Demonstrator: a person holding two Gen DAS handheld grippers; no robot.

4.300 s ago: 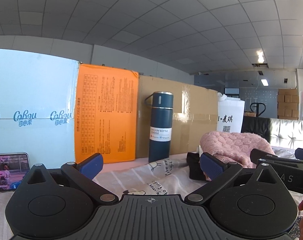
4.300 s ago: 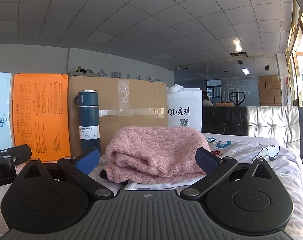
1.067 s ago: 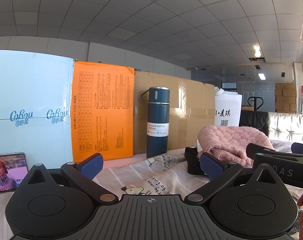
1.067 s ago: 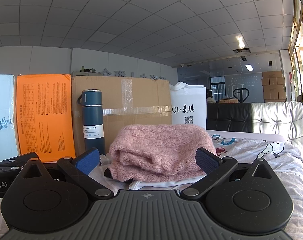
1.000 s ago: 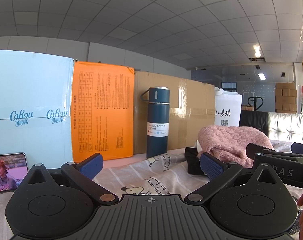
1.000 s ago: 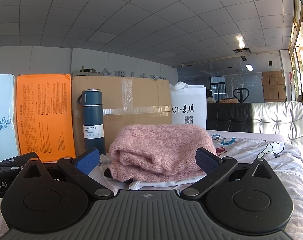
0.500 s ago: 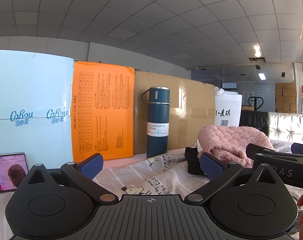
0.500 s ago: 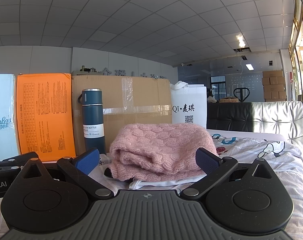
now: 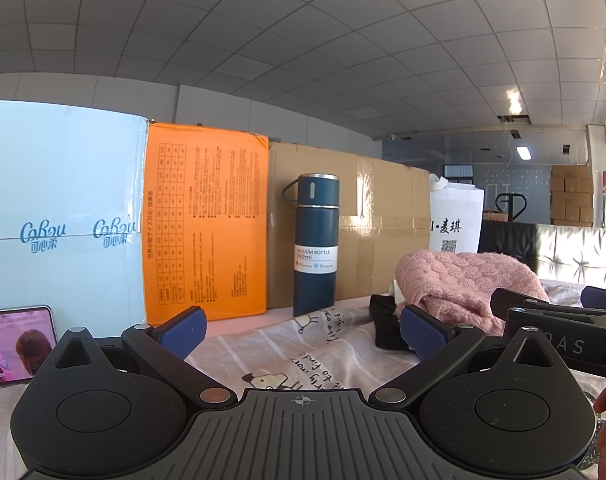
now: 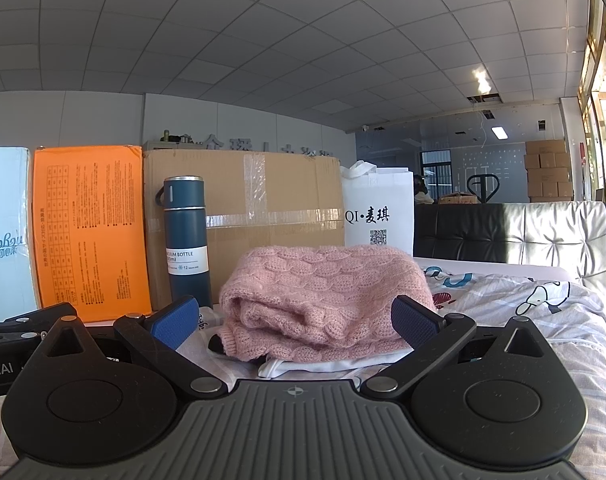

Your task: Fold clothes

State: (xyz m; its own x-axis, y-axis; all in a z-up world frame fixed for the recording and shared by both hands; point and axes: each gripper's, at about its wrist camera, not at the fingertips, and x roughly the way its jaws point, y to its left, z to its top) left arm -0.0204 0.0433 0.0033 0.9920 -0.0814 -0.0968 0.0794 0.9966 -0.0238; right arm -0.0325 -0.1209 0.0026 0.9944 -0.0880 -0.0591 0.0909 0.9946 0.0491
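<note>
A folded pink knitted sweater (image 10: 327, 296) lies on top of a white garment (image 10: 335, 364) and a black garment (image 9: 385, 326) on the printed sheet (image 9: 287, 352). It also shows at the right in the left wrist view (image 9: 463, 284). My right gripper (image 10: 295, 320) is open and empty, low over the sheet, just in front of the sweater. My left gripper (image 9: 303, 330) is open and empty, to the left of the pile, over bare sheet. The right gripper's body (image 9: 559, 340) shows at the right edge of the left wrist view.
A dark blue vacuum bottle (image 9: 316, 244) stands behind the sheet. Behind it stand a brown carton (image 9: 379, 236), an orange box (image 9: 205, 232), a pale blue box (image 9: 59, 216) and a white paper bag (image 10: 379, 216). A phone (image 9: 17, 340) plays video at far left. A black padded headboard (image 10: 523, 236) is at right.
Both grippers have stayed open and almost still. Only the picture on the phone screen has changed.
</note>
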